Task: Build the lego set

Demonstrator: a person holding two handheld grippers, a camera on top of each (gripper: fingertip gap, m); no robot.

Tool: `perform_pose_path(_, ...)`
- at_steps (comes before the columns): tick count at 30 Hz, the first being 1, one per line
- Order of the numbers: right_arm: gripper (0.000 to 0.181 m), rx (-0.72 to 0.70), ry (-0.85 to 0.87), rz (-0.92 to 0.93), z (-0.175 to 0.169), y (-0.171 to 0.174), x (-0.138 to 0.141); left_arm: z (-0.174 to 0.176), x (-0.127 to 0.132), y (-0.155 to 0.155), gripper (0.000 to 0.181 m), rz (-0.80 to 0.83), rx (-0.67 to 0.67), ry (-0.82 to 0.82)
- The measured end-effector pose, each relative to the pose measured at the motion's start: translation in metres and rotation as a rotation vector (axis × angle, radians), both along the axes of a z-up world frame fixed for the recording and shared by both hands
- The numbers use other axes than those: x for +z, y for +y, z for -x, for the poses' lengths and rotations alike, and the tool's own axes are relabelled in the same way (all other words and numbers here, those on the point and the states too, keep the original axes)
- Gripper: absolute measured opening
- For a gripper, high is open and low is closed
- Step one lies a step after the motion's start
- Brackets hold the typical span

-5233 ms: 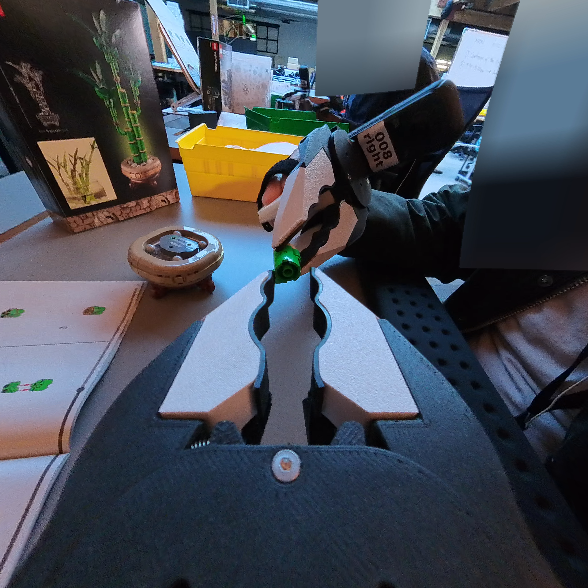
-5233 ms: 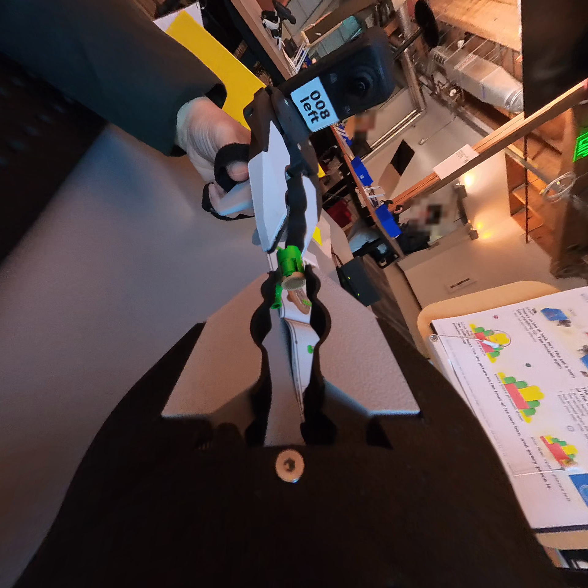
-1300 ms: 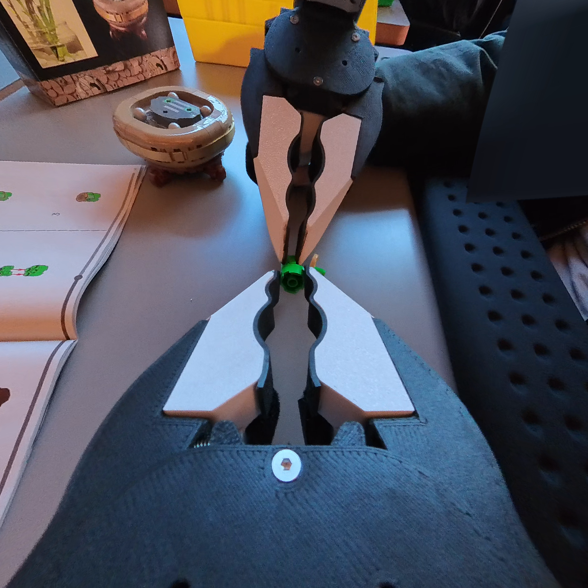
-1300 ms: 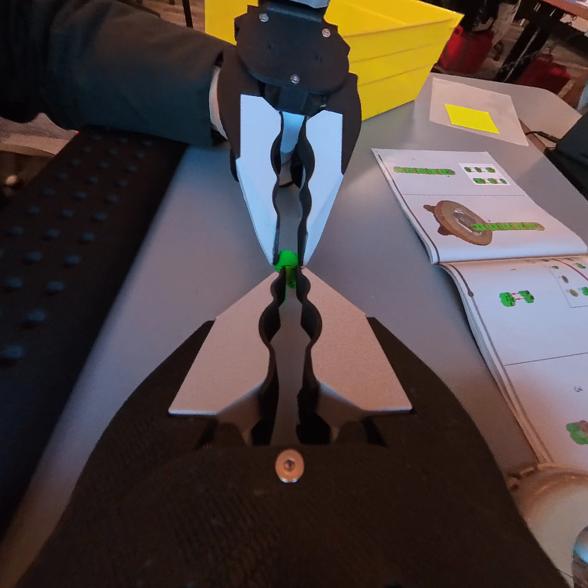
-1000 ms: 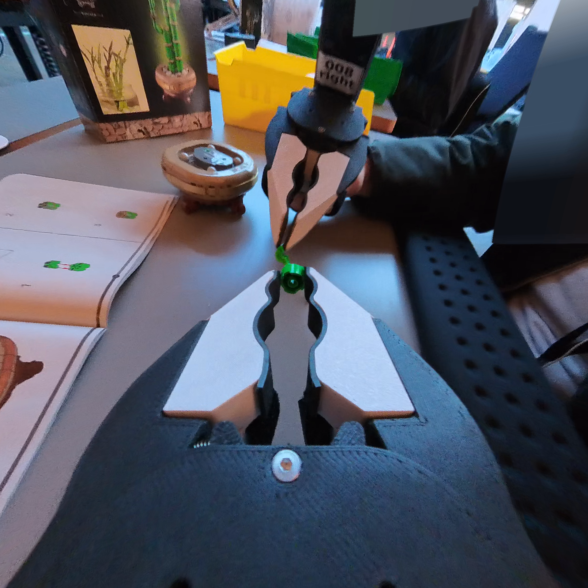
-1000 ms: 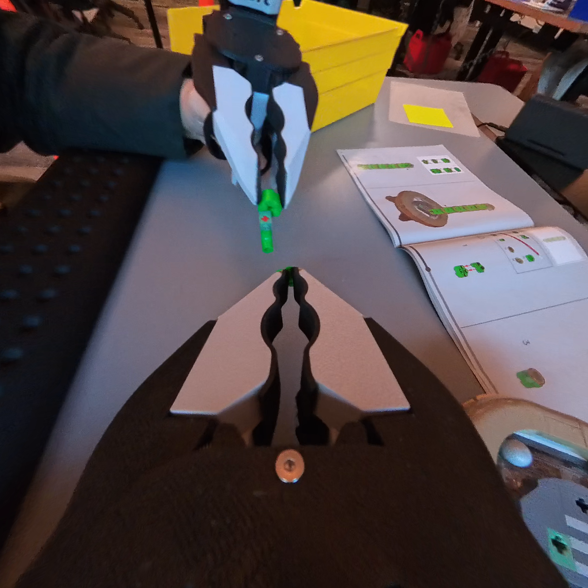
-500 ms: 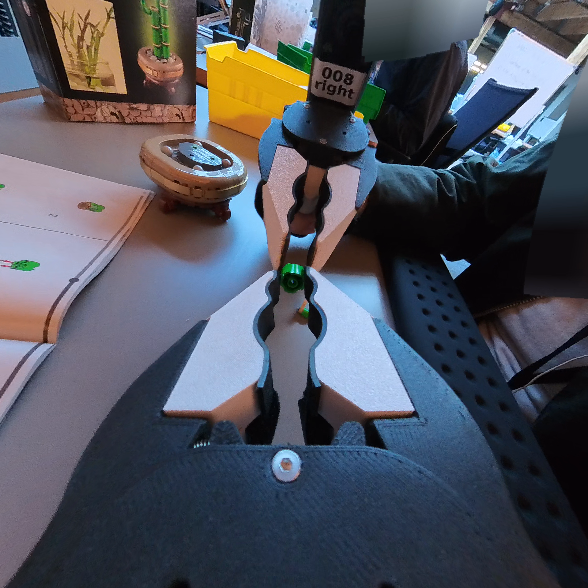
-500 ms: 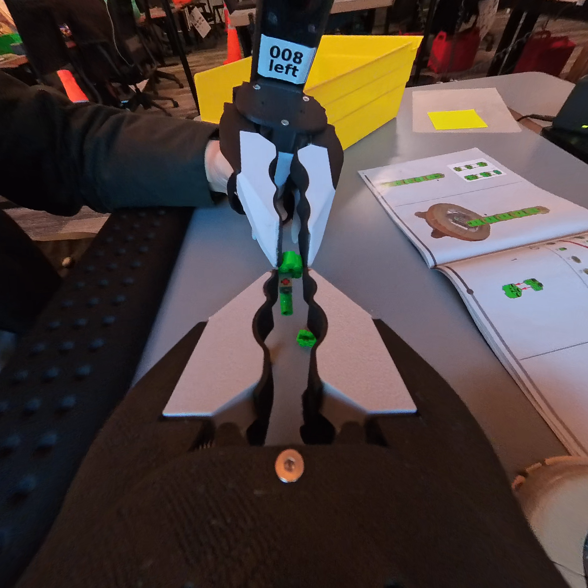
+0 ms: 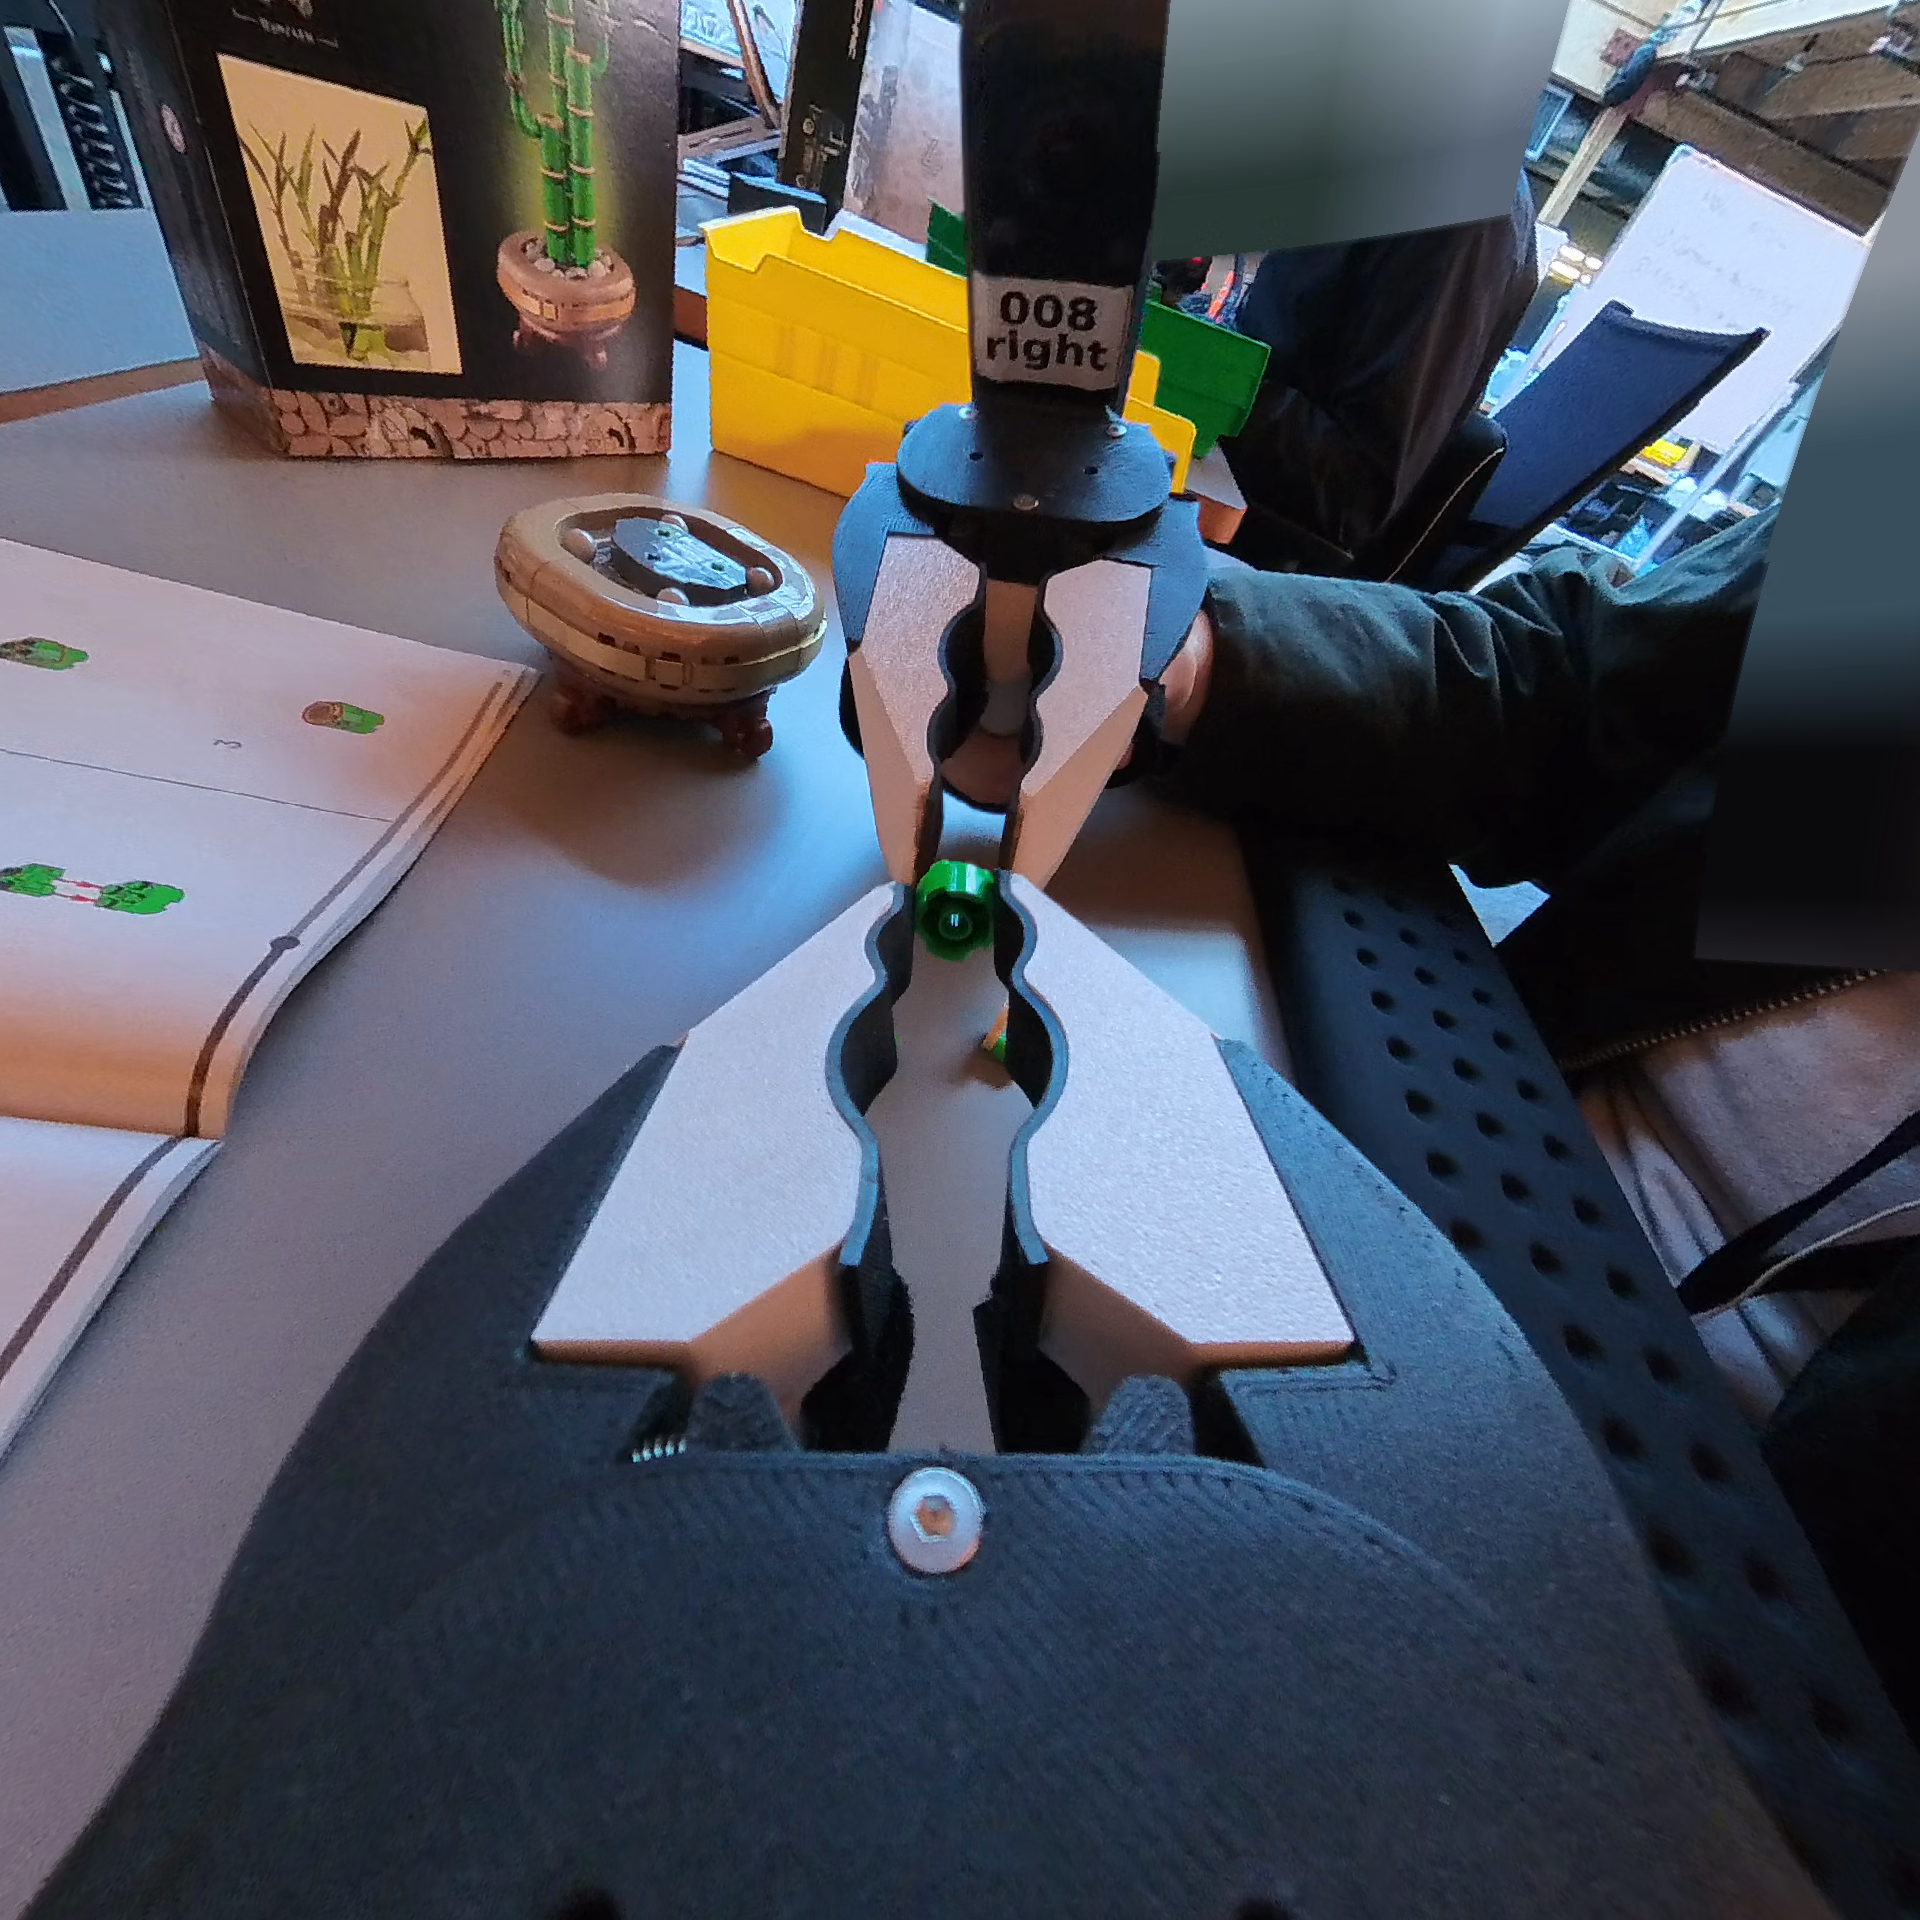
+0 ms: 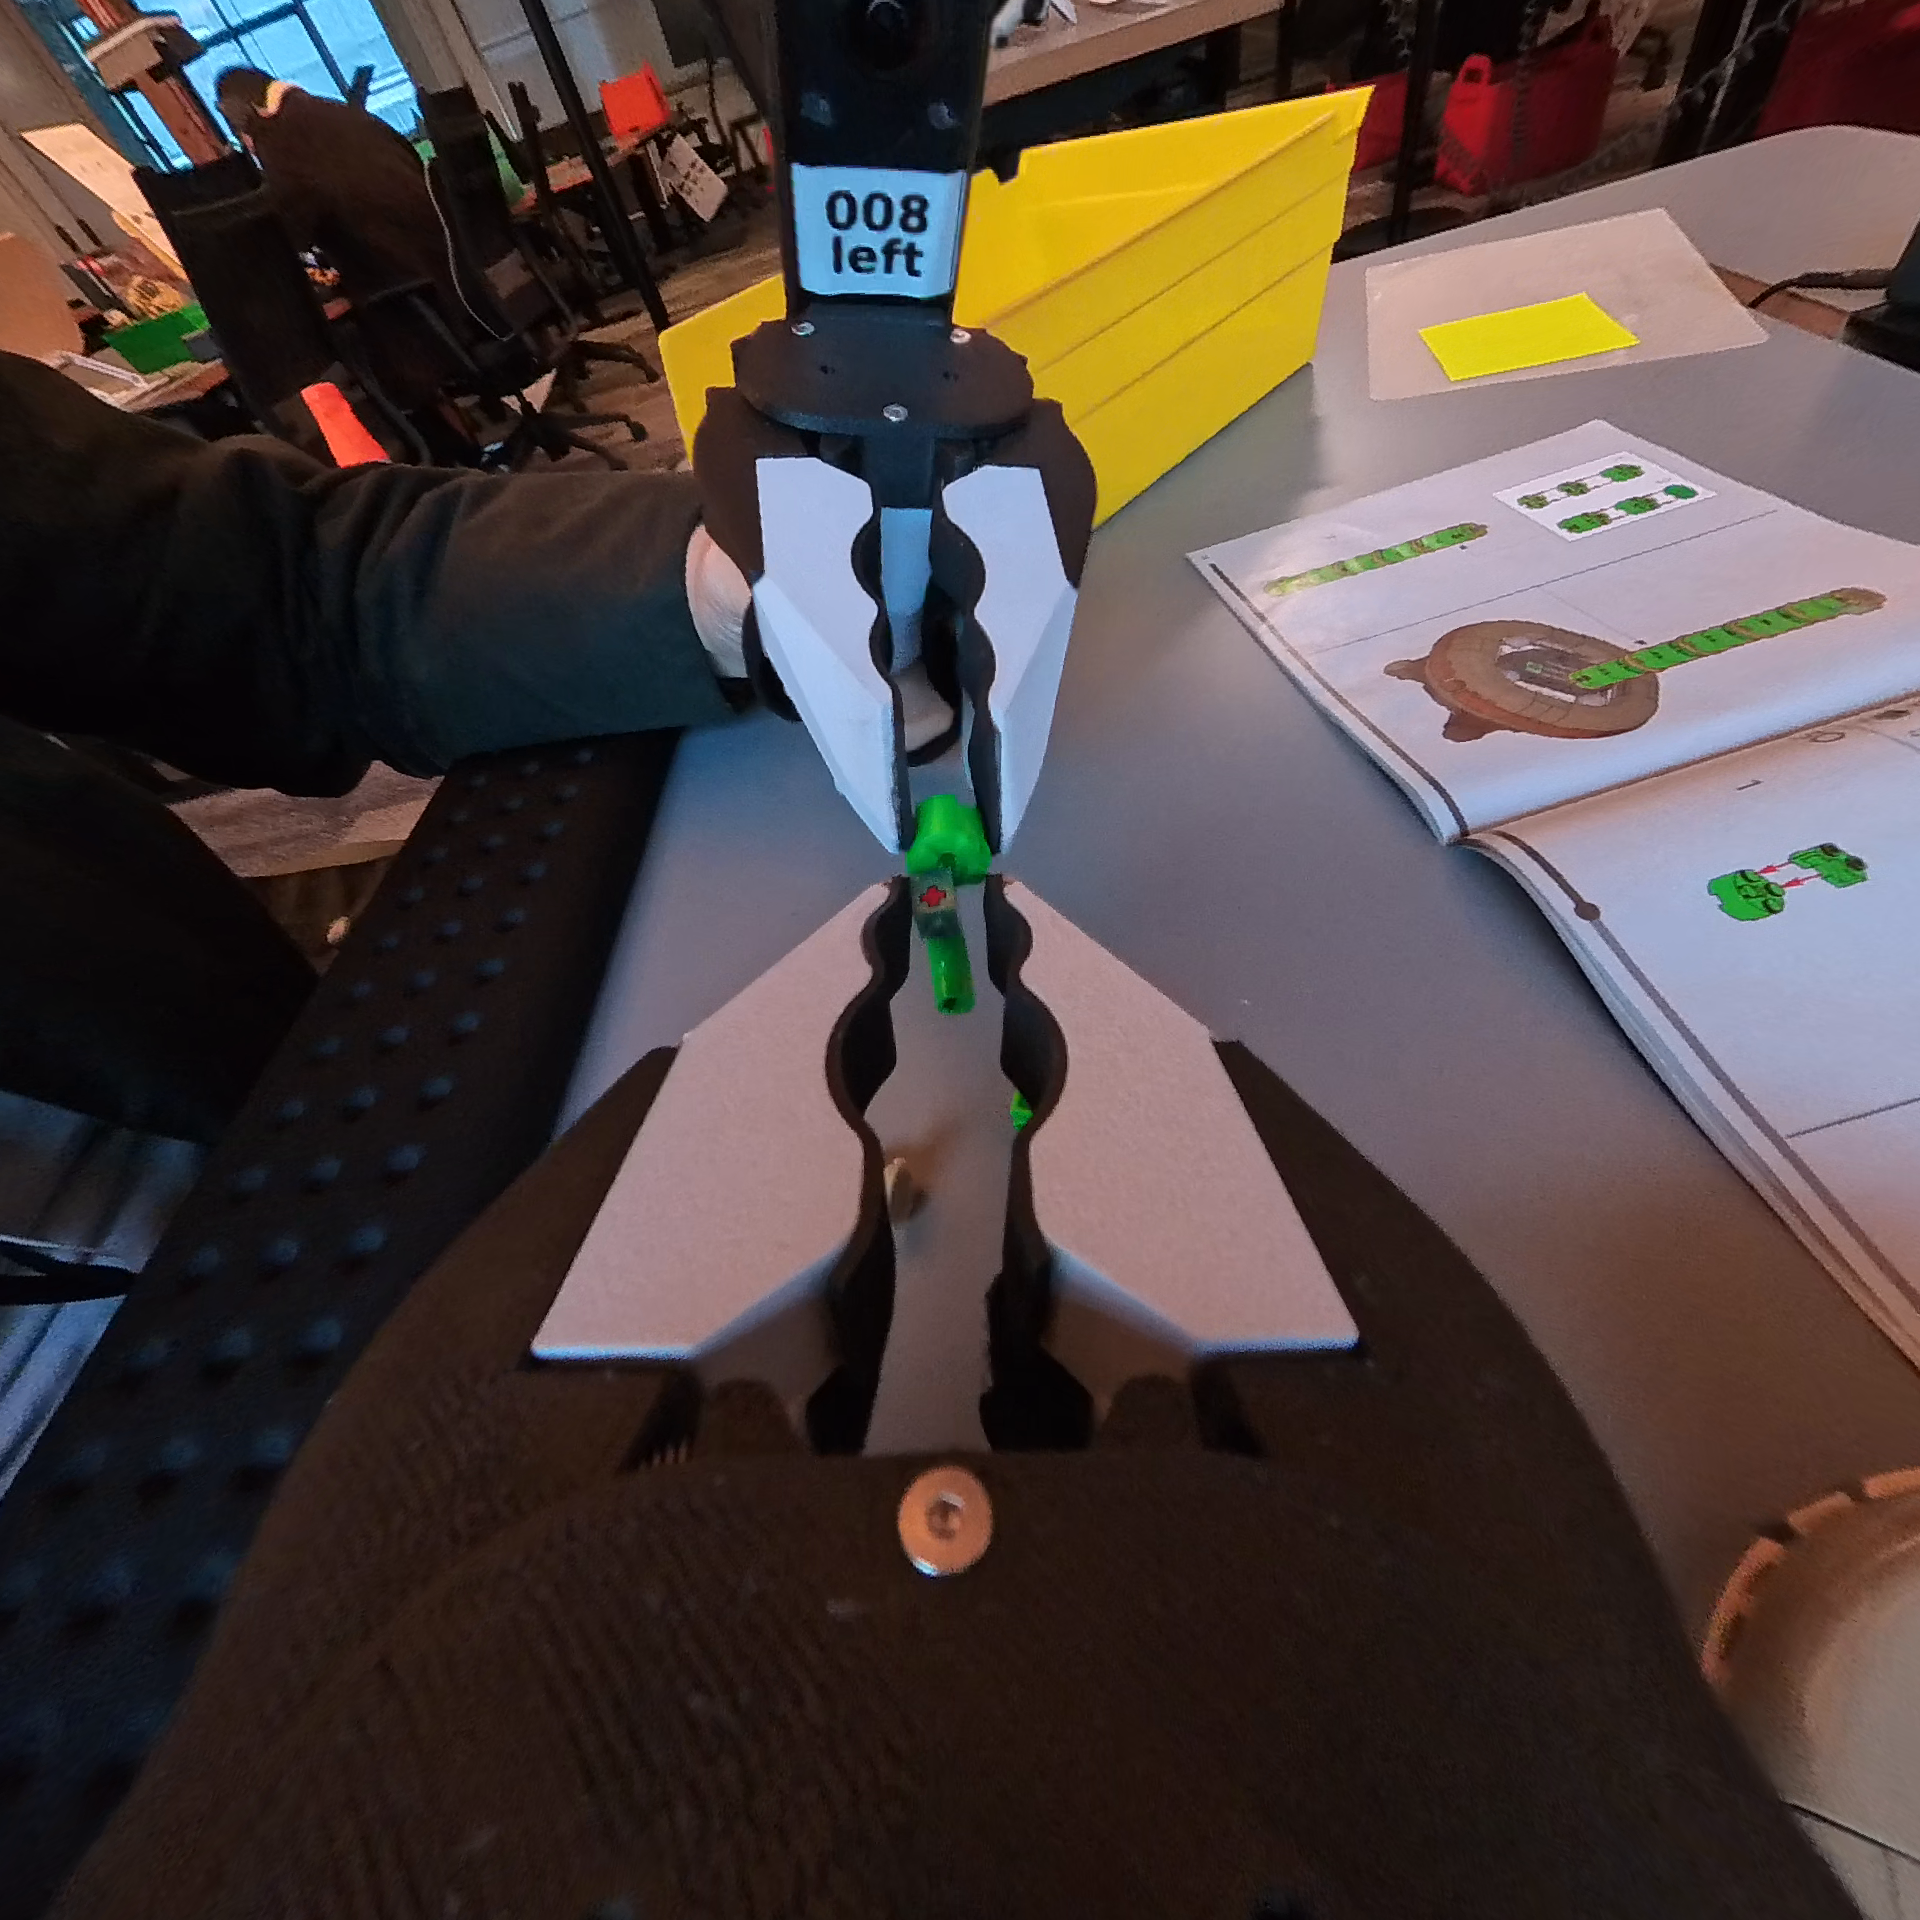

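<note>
Above the grey table [image 9: 644, 935], the two grippers meet tip to tip. The left gripper [image 9: 954, 914] has its jaws drawn narrow on a green stalk [image 9: 954, 921]; its own camera sees only the round end of that piece, dead on. The right wrist view shows what that hides: the stalk [image 10: 940, 904] is a short rod of stacked green segments with a red mark on one side, clamped at its thick end by the left gripper [image 10: 945, 831] and pointing down into the gap of the right gripper [image 10: 940, 894]. The right gripper's jaws stand a little apart, on either side of the rod; neither finger plainly touches it.

Only the right view shows a small tan piece [image 10: 902, 1179] lying loose on the table between its fingers, and a green bit [image 10: 1020, 1110] at the inner edge of one finger. The left view catches that bit [image 9: 995, 1044] as a sliver beside its own finger.

The left view alone takes in the set's box [image 9: 416, 208] and the whole tan pot base [image 9: 660, 603], standing near the open booklet [image 9: 208, 810]. The right view shows just the base's rim [image 10: 1808, 1600] at its lower corner, more booklet pages [image 10: 1558, 644], a yellow note [image 10: 1522, 335], and the yellow bin [image 10: 1174, 270] behind.
</note>
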State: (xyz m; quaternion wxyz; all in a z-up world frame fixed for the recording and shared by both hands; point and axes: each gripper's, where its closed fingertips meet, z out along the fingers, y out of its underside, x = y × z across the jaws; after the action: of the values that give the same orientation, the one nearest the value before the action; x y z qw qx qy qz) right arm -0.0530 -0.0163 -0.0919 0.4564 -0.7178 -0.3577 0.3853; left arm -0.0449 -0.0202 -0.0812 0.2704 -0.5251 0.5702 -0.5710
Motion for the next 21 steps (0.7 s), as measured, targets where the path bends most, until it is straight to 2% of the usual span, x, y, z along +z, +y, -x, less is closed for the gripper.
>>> perform_pose_path(8, 0.006, 0.028, 0.012, 0.006, 0.002, -0.004, 0.004, 0.002, 0.002, -0.001, 0.013, -0.008, -0.009, -0.006)
perform_pose_path(10, 0.006, 0.037, 0.033, 0.030, -0.002, -0.006, 0.006, 0.007, 0.001, 0.008, 0.013, -0.035, 0.023, 0.004)
perform_pose_path(14, 0.006, -0.001, 0.062, 0.033, -0.021, -0.002, 0.012, 0.020, 0.023, 0.021, 0.013, 0.114, 0.035, -0.092)
perform_pose_path(17, 0.007, -0.013, -0.079, 0.047, -0.025, -0.001, -0.010, 0.020, 0.024, 0.014, 0.013, 0.166, -0.006, -0.098)
perform_pose_path(21, 0.008, -0.046, -0.251, 0.061, -0.032, 0.002, -0.041, 0.016, 0.021, 0.008, 0.014, 0.107, -0.024, -0.096)
